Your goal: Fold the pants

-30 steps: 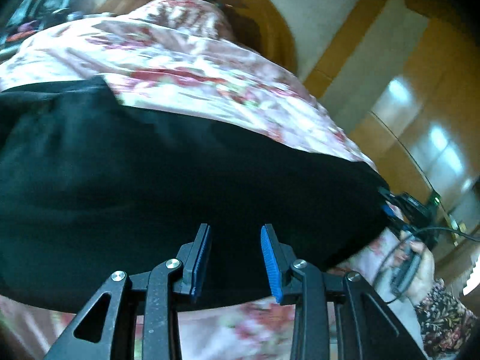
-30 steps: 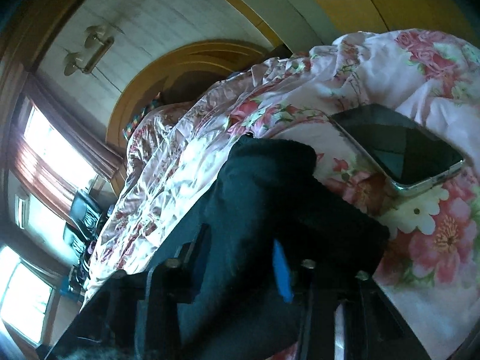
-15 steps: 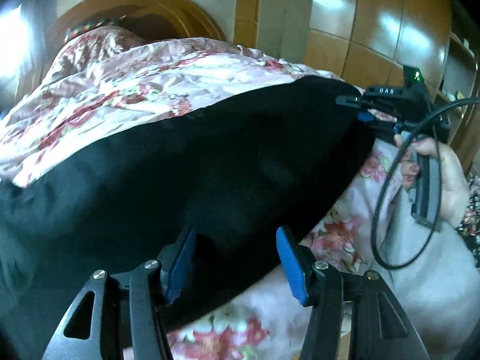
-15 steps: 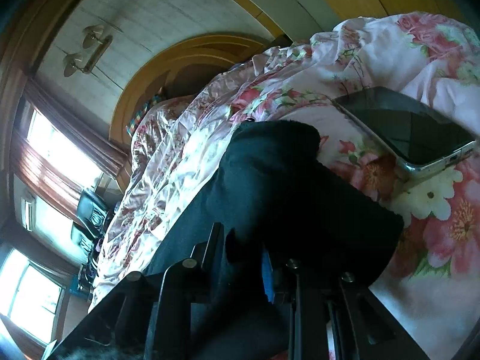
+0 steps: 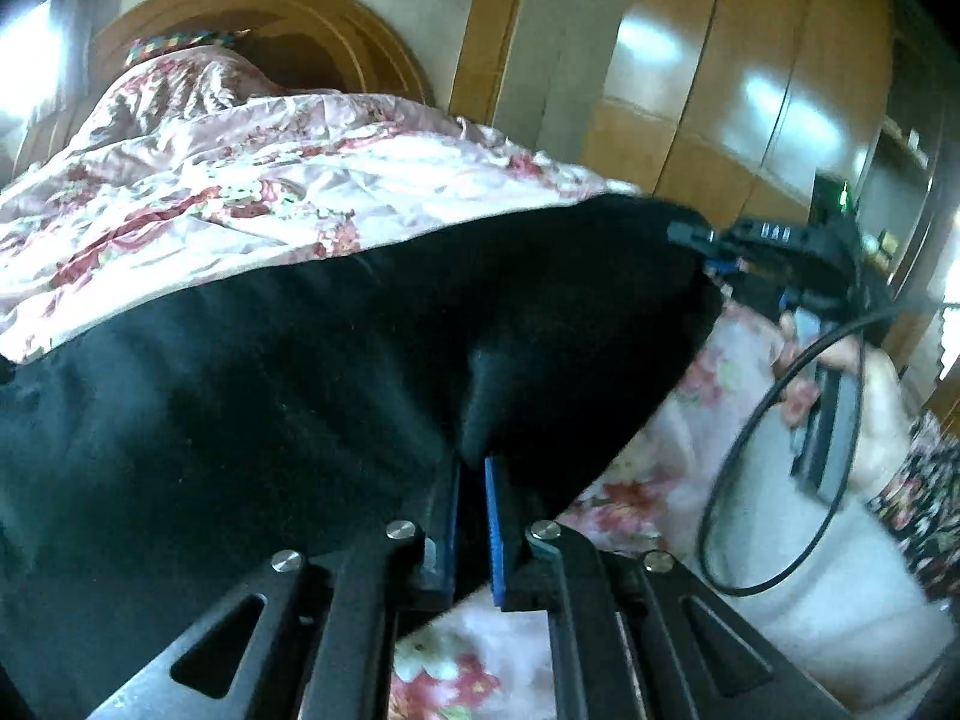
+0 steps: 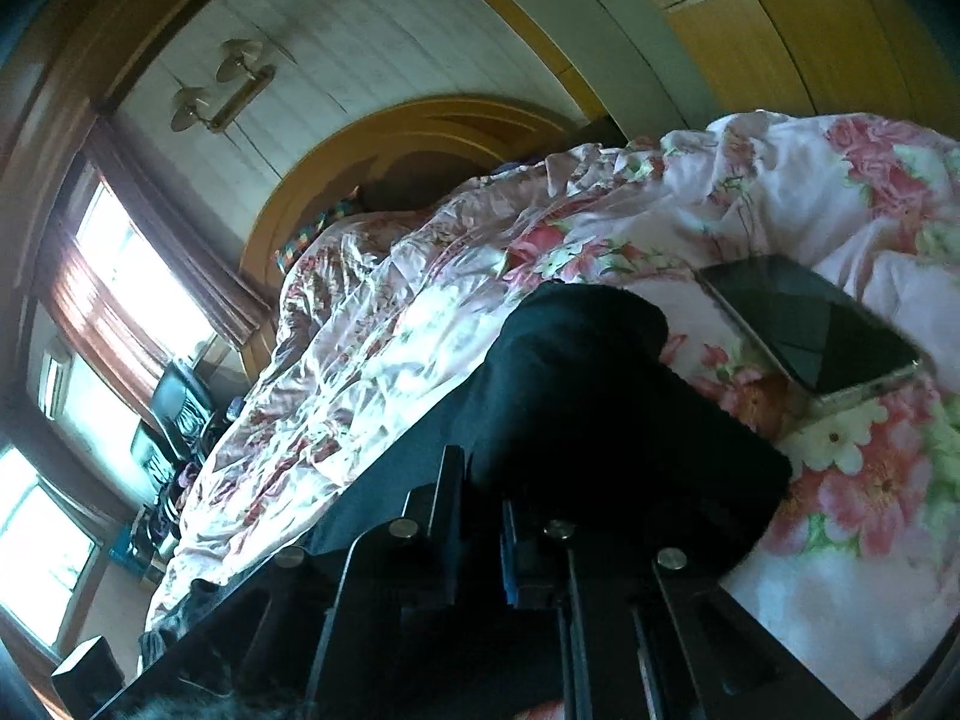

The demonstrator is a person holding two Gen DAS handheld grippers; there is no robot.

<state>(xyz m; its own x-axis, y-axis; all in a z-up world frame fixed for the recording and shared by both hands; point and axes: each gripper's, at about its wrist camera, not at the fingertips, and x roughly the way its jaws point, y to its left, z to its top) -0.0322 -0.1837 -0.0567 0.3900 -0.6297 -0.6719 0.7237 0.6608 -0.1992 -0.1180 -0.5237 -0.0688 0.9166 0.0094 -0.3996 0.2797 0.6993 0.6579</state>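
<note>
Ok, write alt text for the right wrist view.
The right gripper is shut on a bunched edge of black pants lying on a pink floral bedspread. A dark-screened phone rests on the bedspread just beyond them.

Rig: two black hand-held grippers

Left gripper (image 5: 473, 480): blue ribbed pads, silver screws. Right gripper (image 5: 708, 249): looped black cable (image 5: 774, 384) (green light on top); dark floral sleeve (image 5: 924, 504).
</note>
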